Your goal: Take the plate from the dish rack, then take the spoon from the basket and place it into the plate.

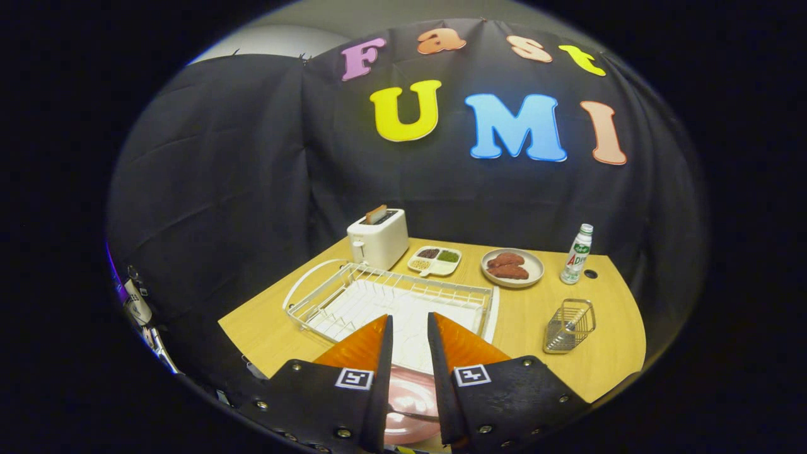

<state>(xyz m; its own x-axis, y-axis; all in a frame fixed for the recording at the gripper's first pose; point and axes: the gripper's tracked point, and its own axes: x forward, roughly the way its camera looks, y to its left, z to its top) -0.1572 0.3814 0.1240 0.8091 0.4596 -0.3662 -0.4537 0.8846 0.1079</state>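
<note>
A light wooden table carries a white wire dish rack, a white toaster, a divided condiment dish, a plate of brown food, a small bottle, a wire basket and a pink plate at the near edge.

A staged kitchen booth: toaster, dish rack and food plate on a cloth-backed table.
</note>
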